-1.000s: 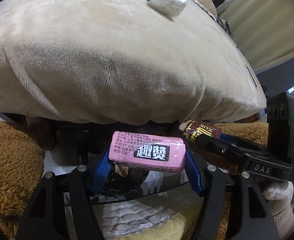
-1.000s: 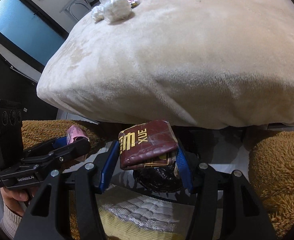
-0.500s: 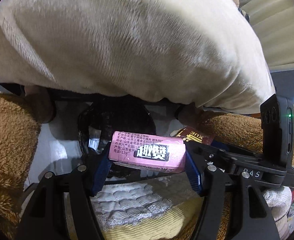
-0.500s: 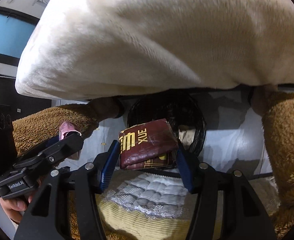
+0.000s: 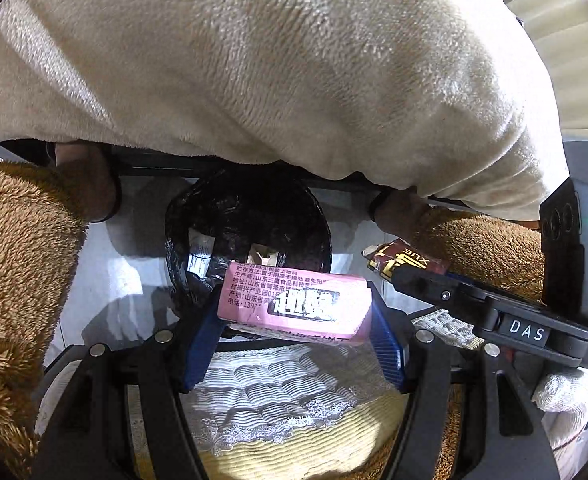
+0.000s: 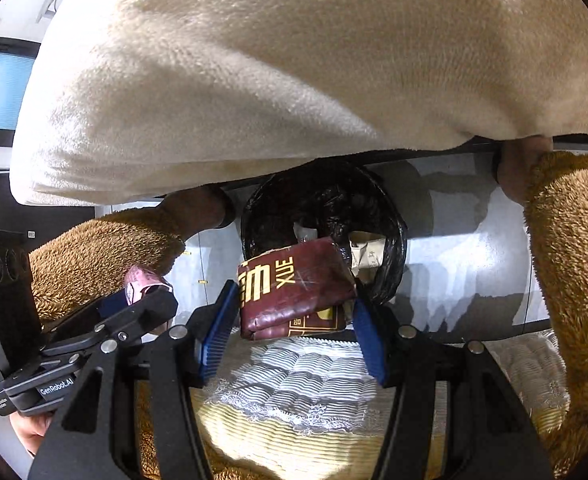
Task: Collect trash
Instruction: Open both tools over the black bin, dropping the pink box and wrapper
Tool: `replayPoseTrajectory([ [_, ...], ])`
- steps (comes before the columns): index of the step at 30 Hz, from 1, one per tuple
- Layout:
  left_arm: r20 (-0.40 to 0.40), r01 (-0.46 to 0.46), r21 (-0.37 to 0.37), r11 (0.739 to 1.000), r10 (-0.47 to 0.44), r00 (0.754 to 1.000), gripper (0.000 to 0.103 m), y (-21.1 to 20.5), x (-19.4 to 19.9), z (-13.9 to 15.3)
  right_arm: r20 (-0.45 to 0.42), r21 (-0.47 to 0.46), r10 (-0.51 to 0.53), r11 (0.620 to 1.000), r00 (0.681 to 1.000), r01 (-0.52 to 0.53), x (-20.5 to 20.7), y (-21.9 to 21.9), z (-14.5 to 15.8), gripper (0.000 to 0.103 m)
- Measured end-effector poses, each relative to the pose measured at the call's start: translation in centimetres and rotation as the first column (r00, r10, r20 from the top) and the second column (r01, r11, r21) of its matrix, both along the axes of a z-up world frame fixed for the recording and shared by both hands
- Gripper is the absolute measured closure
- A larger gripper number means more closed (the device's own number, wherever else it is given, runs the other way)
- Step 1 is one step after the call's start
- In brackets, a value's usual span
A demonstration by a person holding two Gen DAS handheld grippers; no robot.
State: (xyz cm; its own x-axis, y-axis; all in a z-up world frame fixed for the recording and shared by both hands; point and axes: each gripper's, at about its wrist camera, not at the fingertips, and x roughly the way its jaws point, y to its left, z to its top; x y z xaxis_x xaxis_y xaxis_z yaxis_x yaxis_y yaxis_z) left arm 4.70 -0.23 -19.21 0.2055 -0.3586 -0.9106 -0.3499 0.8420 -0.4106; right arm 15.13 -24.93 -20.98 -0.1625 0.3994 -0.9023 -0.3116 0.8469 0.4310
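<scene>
My left gripper [image 5: 294, 316] is shut on a pink snack wrapper [image 5: 294, 300] with Chinese print. It holds the wrapper above the near rim of a round bin lined with a black bag [image 5: 250, 220]. My right gripper [image 6: 294, 312] is shut on a dark red wrapper [image 6: 294, 284] with gold letters, above the same black-lined bin [image 6: 325, 208]. Crumpled paper lies in the bin. Each gripper shows in the other's view: the right one [image 5: 409, 276] at right, the left one [image 6: 150, 296] at left.
A large beige plush cushion [image 5: 274, 60] overhangs the bin from the far side. Brown fleece [image 5: 10, 272] flanks the bin on both sides. A yellow and white lace-edged cloth [image 5: 294, 400] lies below the grippers. The floor [image 6: 461, 240] is pale grey.
Both grippers have dropped down from the cushion's top and tilted toward the floor. The bin has come into full view under the held wrappers. Both grips are unchanged.
</scene>
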Motion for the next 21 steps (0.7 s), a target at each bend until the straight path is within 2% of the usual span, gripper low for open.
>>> replayPoseTrajectory([
  [2, -0.004, 0.004, -0.005, 1.0, -0.004, 1.0, 0.036, -0.06, 0.09, -0.13, -0.011, 0.016, -0.014, 1.0, 1.0, 0.014, 0.18, -0.18, -0.08, 0.046],
  [4, -0.013, 0.008, -0.006, 1.0, -0.008, 1.0, 0.027, -0.11, 0.15, -0.46, -0.013, 0.019, -0.028, 0.999, 1.0, 0.029, 0.56, -0.43, -0.12, 0.043],
  [5, -0.016, 0.007, -0.001, 1.0, -0.007, 1.0, 0.023, -0.09, 0.16, -0.51, -0.012, 0.021, -0.04, 0.999, 0.999, 0.04, 0.68, -0.65, -0.11, 0.038],
  [6, -0.019, 0.005, 0.005, 1.0, -0.005, 1.0, 0.022, -0.08, 0.17, -0.55, -0.015, 0.022, -0.045, 0.999, 0.999, 0.046, 0.73, -0.68, -0.15, 0.037],
  [15, -0.015, 0.0, 0.029, 1.0, 0.0, 1.0, 0.021, 0.03, 0.16, -0.6, -0.002, 0.012, -0.031, 0.999, 1.0, 0.031, 0.5, 0.08, 0.22, 0.037],
  [21, 0.004, 0.023, 0.085, 0.996, -0.023, 1.0, 0.021, -0.44, 0.31, -0.06, 0.012, 0.025, -0.02, 0.999, 1.0, 0.02, 0.31, 0.19, 0.58, 0.037],
])
